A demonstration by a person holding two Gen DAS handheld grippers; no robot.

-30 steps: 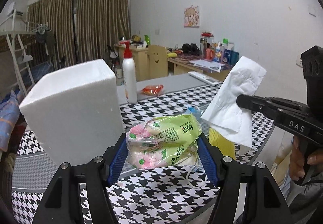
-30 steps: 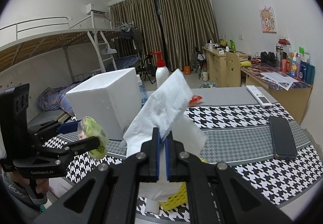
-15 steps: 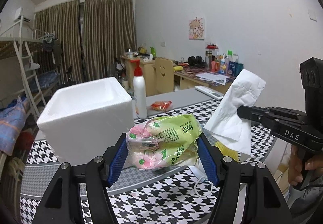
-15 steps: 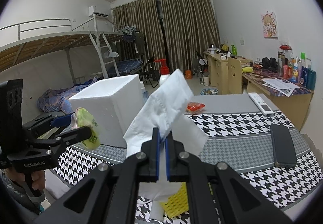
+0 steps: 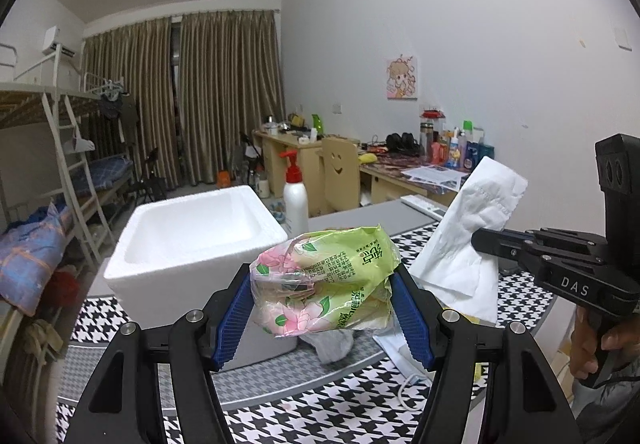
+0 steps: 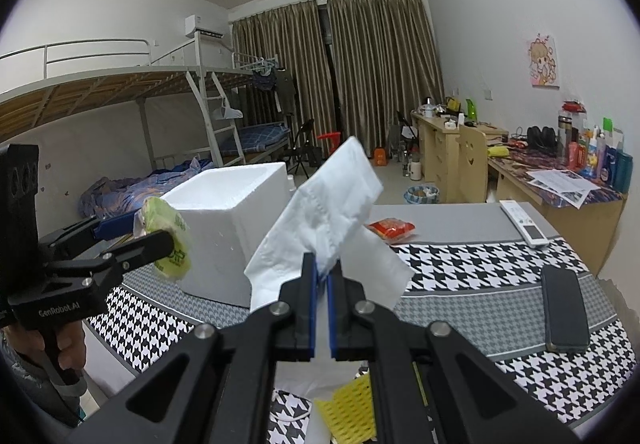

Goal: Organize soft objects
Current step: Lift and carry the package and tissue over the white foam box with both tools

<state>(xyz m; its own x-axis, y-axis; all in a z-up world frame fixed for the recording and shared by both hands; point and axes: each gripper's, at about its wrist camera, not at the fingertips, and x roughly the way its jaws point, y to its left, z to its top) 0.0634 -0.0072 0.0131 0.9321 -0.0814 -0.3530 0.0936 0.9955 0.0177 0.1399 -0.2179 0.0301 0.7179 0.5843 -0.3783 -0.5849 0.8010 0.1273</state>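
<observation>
Foam box point(image 5: 192, 240) top is open, nothing over it. Pump bottle point(image 5: 295, 200) stands just behind its right corner. Right gripper point(image 5: 486, 242) w/ tissue point(image 5: 472, 244) blocks the right side; tablecloth point(image 6: 472, 276) beyond is bare up to phone point(image 6: 565, 308) & remote point(image 6: 522, 223).

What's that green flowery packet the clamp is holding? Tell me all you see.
The green packet is a soft crinkled plastic pack, lime green with pink flowers and printed Chinese text. It is squeezed sideways between the blue pads of the left gripper, held in the air in front of the open white foam box, touching nothing else.
</observation>
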